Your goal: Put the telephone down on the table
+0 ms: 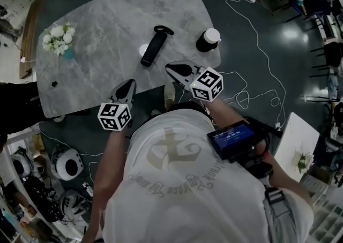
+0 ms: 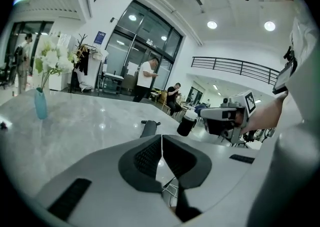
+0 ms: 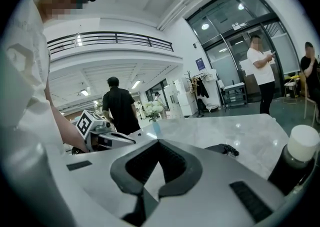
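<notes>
The black telephone handset (image 1: 154, 45) lies on the grey marble table (image 1: 107, 17), near its front edge, with no gripper touching it. It also shows ahead of the left jaws as the handset (image 2: 149, 128) and to the right of the right jaws as the handset (image 3: 227, 149). My left gripper (image 1: 126, 89) hangs at the table's front edge, left of the handset; its jaws (image 2: 161, 137) are shut with nothing between them. My right gripper (image 1: 179, 69) is just in front of the handset, its jaws (image 3: 159, 142) touching at the tips and empty.
A black bottle with a white cap (image 1: 208, 39) stands at the table's right edge, close to the right gripper. A vase of white flowers (image 1: 60, 38) stands at the far left. White cables (image 1: 252, 33) trail over the floor. People stand beyond the table.
</notes>
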Motion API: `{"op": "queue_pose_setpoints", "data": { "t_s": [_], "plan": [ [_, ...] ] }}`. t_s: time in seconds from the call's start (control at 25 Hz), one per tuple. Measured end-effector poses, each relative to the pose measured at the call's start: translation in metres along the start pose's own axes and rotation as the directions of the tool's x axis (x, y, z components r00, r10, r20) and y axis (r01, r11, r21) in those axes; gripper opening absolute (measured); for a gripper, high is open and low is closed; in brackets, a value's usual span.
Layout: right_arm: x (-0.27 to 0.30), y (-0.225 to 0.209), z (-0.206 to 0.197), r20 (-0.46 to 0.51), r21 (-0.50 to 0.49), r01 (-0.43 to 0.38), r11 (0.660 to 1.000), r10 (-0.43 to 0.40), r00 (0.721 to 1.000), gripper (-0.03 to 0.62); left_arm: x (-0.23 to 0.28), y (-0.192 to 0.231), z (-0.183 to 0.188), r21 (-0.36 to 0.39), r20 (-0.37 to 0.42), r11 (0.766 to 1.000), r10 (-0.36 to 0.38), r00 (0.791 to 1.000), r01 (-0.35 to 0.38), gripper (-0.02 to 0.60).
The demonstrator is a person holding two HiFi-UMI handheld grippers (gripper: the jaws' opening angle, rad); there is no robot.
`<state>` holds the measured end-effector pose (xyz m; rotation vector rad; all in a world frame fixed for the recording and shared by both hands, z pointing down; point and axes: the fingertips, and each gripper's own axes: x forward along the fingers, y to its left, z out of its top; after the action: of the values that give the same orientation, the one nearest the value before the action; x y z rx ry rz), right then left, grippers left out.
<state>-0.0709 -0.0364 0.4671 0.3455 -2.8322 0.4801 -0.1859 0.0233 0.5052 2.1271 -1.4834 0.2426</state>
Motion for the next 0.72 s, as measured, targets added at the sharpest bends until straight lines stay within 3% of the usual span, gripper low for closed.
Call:
{"op": "queue_pose_setpoints", "data": {
  "t_s": [0.28,0.72],
  "plan": [
    [-0.022,0.018,-0.005,0.014,-0.016,0.016,1.0,-0.015,1.0,0.015,-0.011,-0.021,-0.001,-0.041,0.043,0.998,-0.044,0.998,0.046,0.012],
    [-0.044,0.035,-0.032,0.012,0.008,0.061,0.998,-0.061,0.998,0.015,-0.026,-0.039,-0.024,-0.014,0.002,0.996,-0.086,0.996,0.086,0.012]
  ]
}}
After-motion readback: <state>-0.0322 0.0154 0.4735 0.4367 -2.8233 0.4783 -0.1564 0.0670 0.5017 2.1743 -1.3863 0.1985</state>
